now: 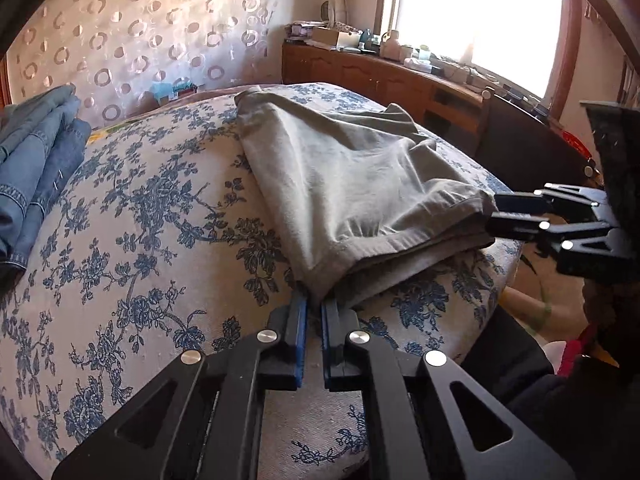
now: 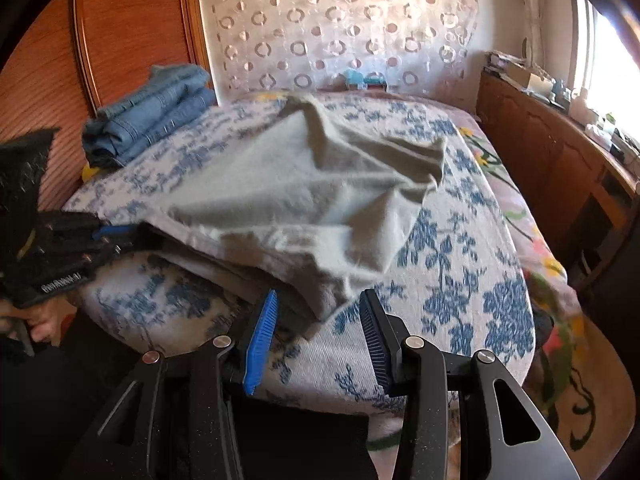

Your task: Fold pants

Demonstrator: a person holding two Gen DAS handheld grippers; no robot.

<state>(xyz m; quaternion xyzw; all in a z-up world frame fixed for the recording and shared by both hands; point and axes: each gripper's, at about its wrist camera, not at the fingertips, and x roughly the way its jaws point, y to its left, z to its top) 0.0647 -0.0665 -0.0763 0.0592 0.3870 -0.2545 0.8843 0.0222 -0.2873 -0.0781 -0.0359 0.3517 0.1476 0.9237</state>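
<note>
Now, starting at the far left, a stack of folded jeans (image 1: 38, 160) sits on the flowered bedspread (image 1: 152, 208), well apart from your work, probably set there so finished pieces stay out of the way.

Your left gripper (image 1: 314, 308) has its jaws squeezed narrow on the near left corner of the grey pants (image 1: 340, 184), with the hem pinched between the blue pads. Holding that corner makes sense: it fixes one end of the edge you mean to lift.

The pants lie across the middle of the bed, near its close edge and already doubled over, with several layers showing along the near hem. The cloth is pale grey, soft and rumpled, with a raised ridge running toward the far end and one far corner flipped up. It looks limp, so I judge it will sag between the two grips unless you keep it taut.

Your right gripper (image 2: 320, 320) stands about half open at the near right corner; from the left wrist view its fingers straddle the edge there, but the pads do not press the cloth yet. Beyond it on the right runs a wooden dresser (image 1: 384, 76) under the bright window (image 1: 480, 12).
</note>
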